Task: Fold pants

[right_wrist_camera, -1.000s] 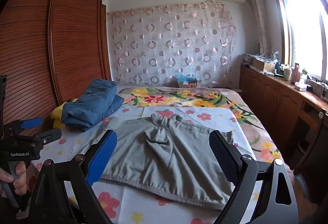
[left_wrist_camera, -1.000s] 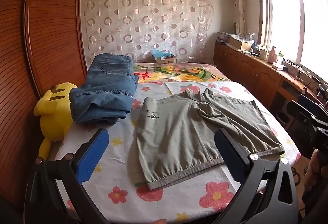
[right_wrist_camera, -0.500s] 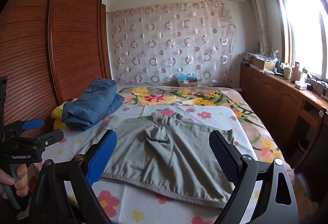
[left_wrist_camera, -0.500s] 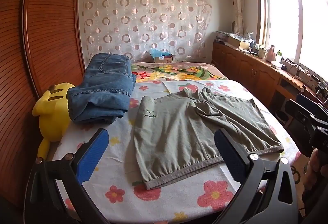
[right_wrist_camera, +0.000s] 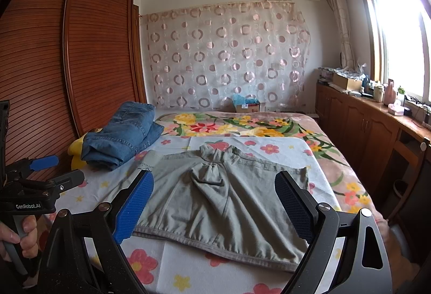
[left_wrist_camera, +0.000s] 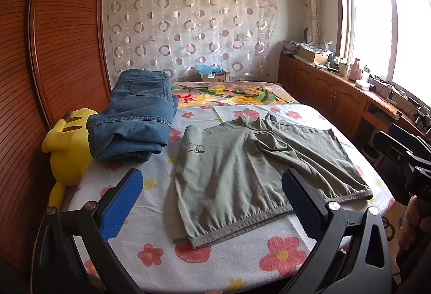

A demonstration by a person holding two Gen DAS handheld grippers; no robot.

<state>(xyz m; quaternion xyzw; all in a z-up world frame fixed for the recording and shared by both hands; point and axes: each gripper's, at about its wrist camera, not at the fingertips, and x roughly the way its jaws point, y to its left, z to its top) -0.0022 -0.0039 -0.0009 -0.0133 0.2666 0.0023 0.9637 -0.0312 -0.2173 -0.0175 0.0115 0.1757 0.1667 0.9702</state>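
Note:
Grey-green short pants lie spread flat on the flowered bed sheet, waistband toward me, crotch bunched at the far side. The same pants fill the middle of the right wrist view. My left gripper hovers open above the near waistband, nothing between its blue pads. My right gripper is open too, held over the near hem. Both stand apart from the cloth. The right gripper's body shows at the right edge of the left wrist view, held by a hand.
Folded blue jeans rest at the bed's back left, beside a yellow plush toy. A wooden wardrobe stands along the left. Low cabinets run under the window on the right. A cardboard box sits past the bed.
The left wrist view has shifted slightly, so the pants sit a little further left in it. Both grippers stay open and the pants have not moved.

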